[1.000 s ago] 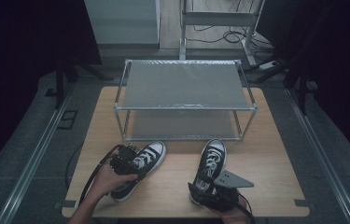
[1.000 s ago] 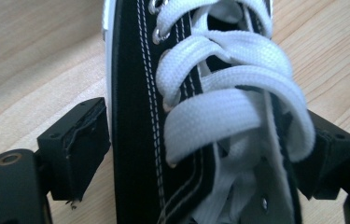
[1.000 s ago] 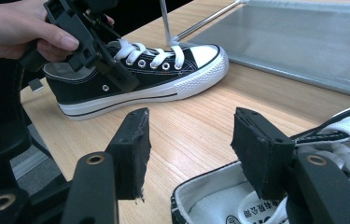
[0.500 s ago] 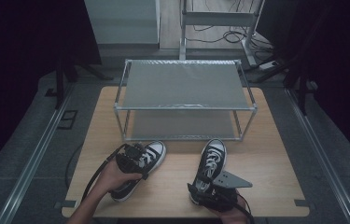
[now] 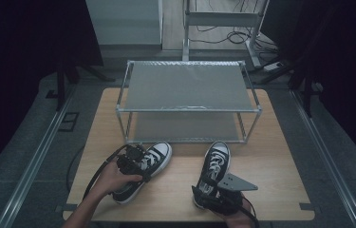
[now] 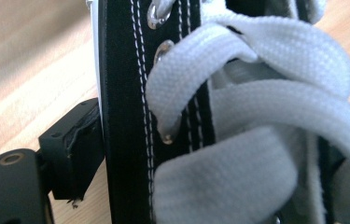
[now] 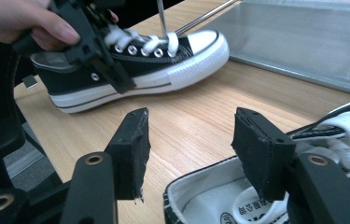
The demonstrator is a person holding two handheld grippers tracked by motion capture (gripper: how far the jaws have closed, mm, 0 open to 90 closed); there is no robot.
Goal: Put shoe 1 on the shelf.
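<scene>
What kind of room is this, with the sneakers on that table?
Probably a lab or recording studio, not a home: a bare wooden table stands between dark curtains, with a metal shoe rack and cables trailing over the floor behind.

Black canvas sneaker (image 6: 126, 116), woven white laces (image 6: 266, 107), glossy rubber toe; beneath it, matt wood-grain table (image 5: 280, 156); behind, shiny metal rack (image 5: 188, 110).
</scene>
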